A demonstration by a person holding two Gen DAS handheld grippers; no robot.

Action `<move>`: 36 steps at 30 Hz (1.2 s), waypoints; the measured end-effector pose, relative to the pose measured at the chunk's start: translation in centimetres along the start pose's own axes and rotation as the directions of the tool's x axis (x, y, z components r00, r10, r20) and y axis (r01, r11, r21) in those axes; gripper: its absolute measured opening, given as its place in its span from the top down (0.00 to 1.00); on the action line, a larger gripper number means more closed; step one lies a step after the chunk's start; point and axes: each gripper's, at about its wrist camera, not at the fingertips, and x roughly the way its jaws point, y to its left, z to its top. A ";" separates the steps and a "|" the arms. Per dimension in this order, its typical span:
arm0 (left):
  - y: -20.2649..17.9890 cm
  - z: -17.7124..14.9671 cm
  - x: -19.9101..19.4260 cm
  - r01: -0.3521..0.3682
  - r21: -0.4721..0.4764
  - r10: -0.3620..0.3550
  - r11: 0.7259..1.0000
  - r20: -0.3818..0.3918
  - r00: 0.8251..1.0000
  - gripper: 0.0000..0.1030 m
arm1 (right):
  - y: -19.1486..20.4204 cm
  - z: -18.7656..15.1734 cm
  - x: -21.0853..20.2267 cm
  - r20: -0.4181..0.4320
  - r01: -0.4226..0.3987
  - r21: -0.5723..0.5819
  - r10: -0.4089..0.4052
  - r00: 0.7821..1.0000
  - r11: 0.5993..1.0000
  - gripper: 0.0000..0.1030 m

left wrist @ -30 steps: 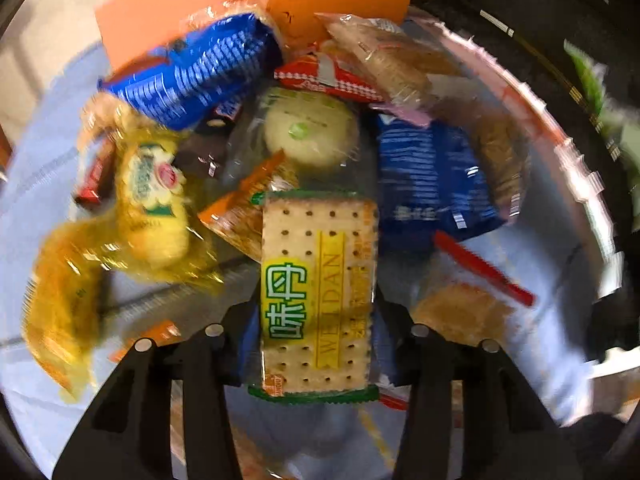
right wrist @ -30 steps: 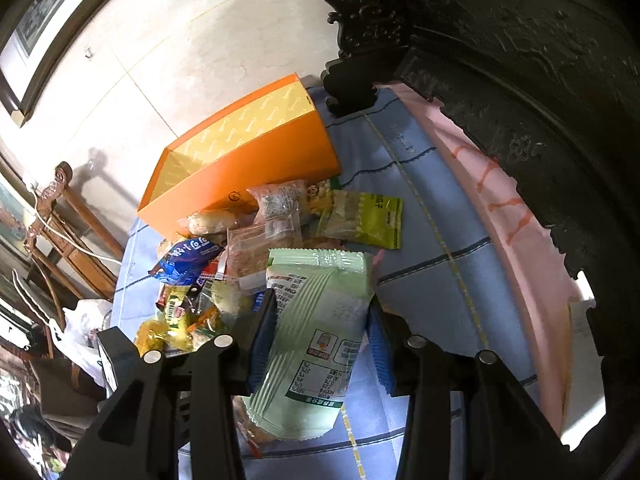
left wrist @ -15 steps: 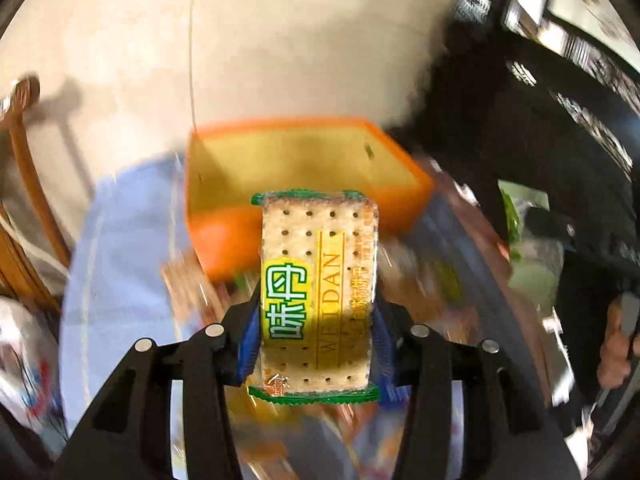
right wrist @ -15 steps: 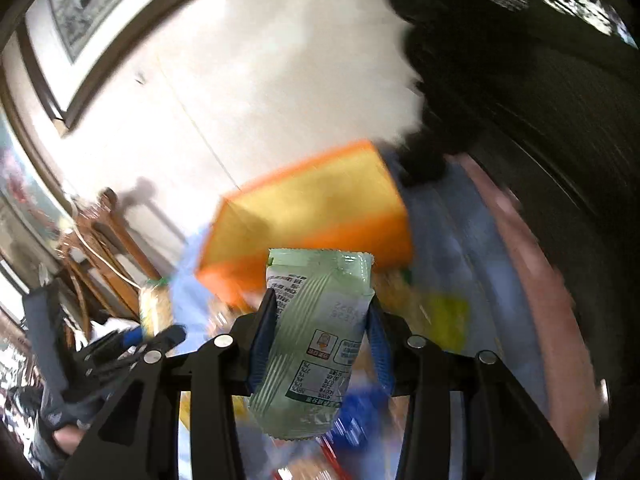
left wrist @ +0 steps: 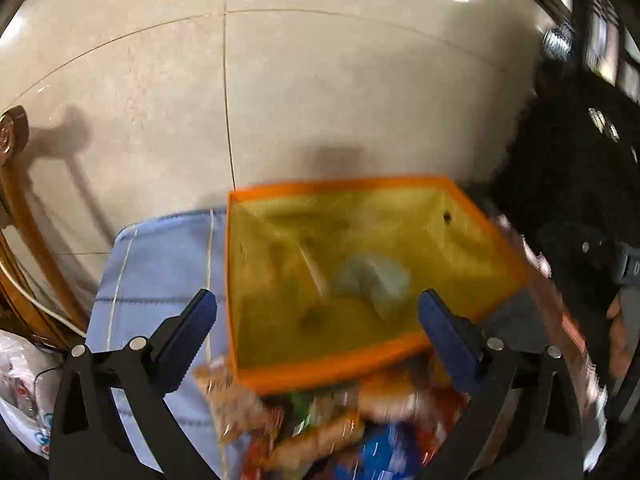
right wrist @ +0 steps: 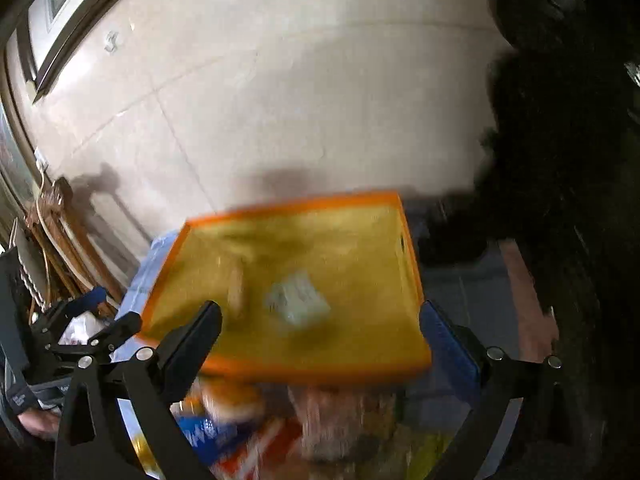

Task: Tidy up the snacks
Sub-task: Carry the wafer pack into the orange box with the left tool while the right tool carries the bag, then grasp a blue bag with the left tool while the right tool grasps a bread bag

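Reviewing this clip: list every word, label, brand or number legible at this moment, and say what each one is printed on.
None can be read.
Pale green packet in the orange box: dark print, blurred.
Blue wrapper in the snack pile: white lettering, smeared.
Red and orange wrappers below the box: blurred.
White plastic bag at the left edge: red and blue marks, too small.

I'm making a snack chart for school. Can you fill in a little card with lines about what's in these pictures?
box: open orange cardboard box with a yellow inside, on a light blue cloth
in box: blurred pale green packet and a tan biscuit pack
snack pile: mixed wrapped snacks in front of the box, blurred
left gripper: jaws opening, nothing between them
right gripper: jaws opening, nothing between them
wall: beige tiles behind
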 end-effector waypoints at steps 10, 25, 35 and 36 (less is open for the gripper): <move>-4.2 -10.7 -1.3 0.068 0.271 -0.058 0.960 -0.045 0.997 0.04 | 0.7 -12.6 -0.5 -0.154 -0.014 0.066 0.024 0.988 0.998 0.04; -5.3 -13.2 3.5 0.189 0.291 -0.114 0.938 -0.256 0.960 0.50 | 1.4 -17.7 3.3 -0.222 0.023 0.148 0.010 0.975 0.989 0.25; -3.5 -9.9 -4.1 0.160 0.172 -0.138 0.972 -0.134 0.981 0.51 | -0.1 -14.7 -5.5 -0.083 0.022 0.172 -0.007 0.997 0.985 0.25; -3.4 -9.3 -4.4 0.148 0.165 -0.129 0.975 -0.123 0.984 0.51 | -0.2 -13.9 -5.9 -0.060 0.024 0.166 -0.014 0.998 0.986 0.25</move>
